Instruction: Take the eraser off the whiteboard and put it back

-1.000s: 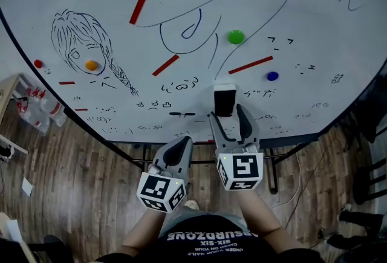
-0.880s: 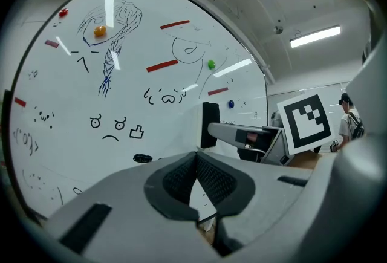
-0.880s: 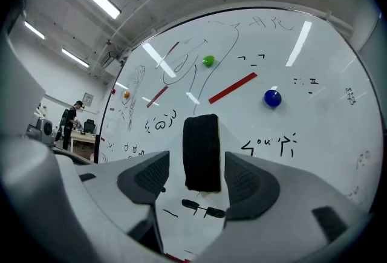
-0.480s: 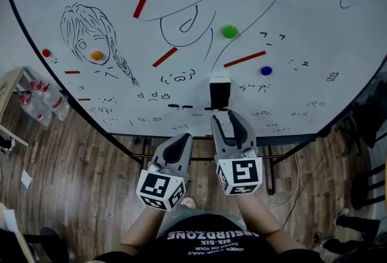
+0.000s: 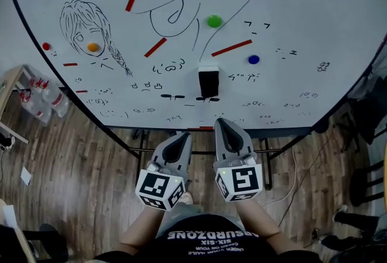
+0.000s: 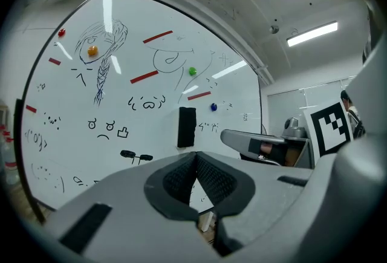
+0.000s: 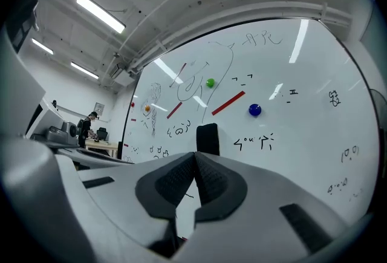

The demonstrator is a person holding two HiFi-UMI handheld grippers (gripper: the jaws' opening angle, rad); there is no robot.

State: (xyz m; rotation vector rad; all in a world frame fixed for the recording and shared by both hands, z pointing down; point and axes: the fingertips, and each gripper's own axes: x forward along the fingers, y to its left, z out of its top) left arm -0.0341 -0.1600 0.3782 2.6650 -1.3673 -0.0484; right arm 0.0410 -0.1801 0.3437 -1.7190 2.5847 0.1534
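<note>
The black eraser (image 5: pixel 208 81) with a white top clings to the whiteboard (image 5: pixel 302 26), below the green magnet (image 5: pixel 214 21). My right gripper (image 5: pixel 225 124) is shut and empty, drawn back from the board with the eraser (image 7: pixel 207 138) straight ahead of its closed tips (image 7: pixel 195 156). My left gripper (image 5: pixel 181 138) is beside it, also shut with nothing held (image 6: pixel 195 156); from it the eraser (image 6: pixel 186 127) shows ahead and slightly left. Neither gripper touches the board.
The board carries marker drawings, red magnetic strips (image 5: pixel 231 48), and blue (image 5: pixel 254 59), orange (image 5: pixel 92 47) and red (image 5: pixel 46 46) magnets. Its stand legs (image 5: pixel 141 153) rest on the wooden floor. Bottles (image 5: pixel 42 98) stand at the left; a desk with a person (image 7: pixel 87 126) is far off.
My right gripper has pulled back from the eraser and its jaws have gone from wide open to shut. The left gripper moved back too. The eraser stayed on the board.
</note>
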